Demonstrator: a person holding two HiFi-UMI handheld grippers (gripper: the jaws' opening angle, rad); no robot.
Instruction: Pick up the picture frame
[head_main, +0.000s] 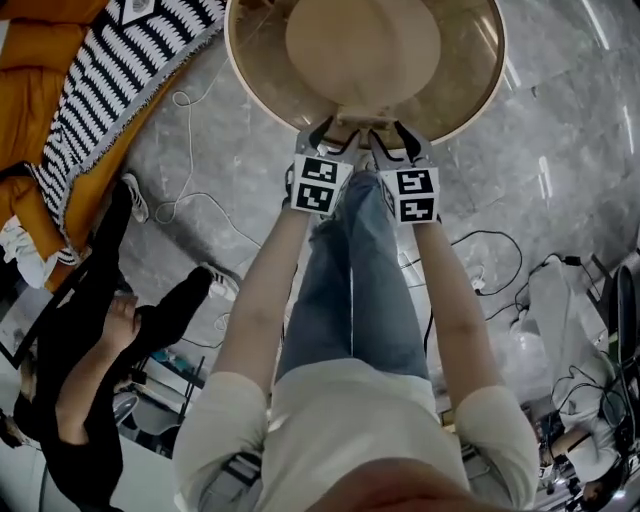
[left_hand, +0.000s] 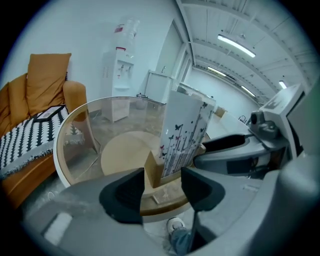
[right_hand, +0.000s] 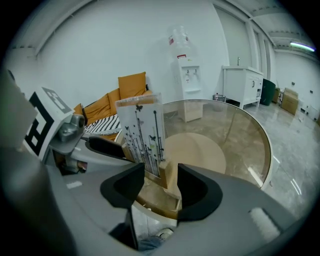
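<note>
Left gripper (left_hand: 162, 192) and right gripper (right_hand: 161, 187) both spread, pinching nothing, flanking picture frame (left_hand: 182, 135) upright at near edge of round table (left_hand: 59, 160). Probably light, stiff, easily toppled, panel fragile; best pinched at wooden base (left_hand: 152, 170) ends.

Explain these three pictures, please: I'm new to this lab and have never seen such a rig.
There is no robot: a person holds a two-jaw gripper in each hand. The head view looks down their arms at the left gripper and right gripper. The other two pictures come from cameras riding on each gripper, looking along its jaws. On the round glass table stands a picture frame with a butterfly print, upright near the table's near edge. Both grippers are open, each lined up with one end of the frame; nothing is gripped yet.
</note>
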